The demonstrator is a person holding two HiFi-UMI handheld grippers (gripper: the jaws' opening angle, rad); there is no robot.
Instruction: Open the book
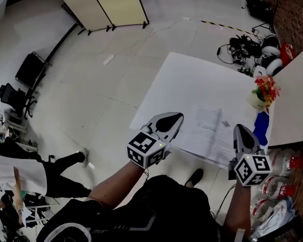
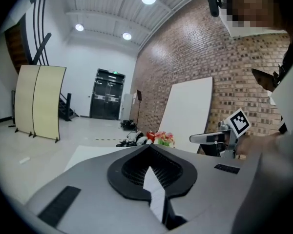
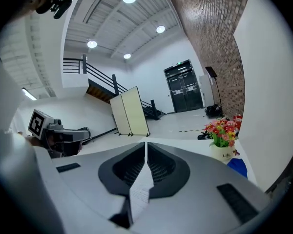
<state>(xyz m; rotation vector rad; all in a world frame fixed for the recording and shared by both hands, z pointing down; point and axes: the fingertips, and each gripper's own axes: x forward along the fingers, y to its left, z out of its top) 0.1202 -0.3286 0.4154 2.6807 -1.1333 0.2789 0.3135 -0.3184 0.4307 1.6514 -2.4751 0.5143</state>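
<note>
The open book [image 1: 208,129] lies flat on the white surface [image 1: 192,77], between the two sets of jaws. Its printed spread is longest from one gripper to the other, along the surface's near edge, and its pages face up. The left gripper [image 1: 174,119] hangs over the book's left margin. Its jaws meet at the tips and hold nothing, and only white shows through the slit behind them. The right gripper [image 1: 242,131] hangs over the book's right margin. Its jaws are likewise closed and empty, with lines of print showing through the gap below. Ahead of both jaws the surface is bare and wide. Ahead and to the right of the right jaws, a pot of flowers [image 1: 263,93] and a blue object [image 1: 261,127] sit near the surface's right edge, against a leaning white board [image 1: 293,100]
</note>
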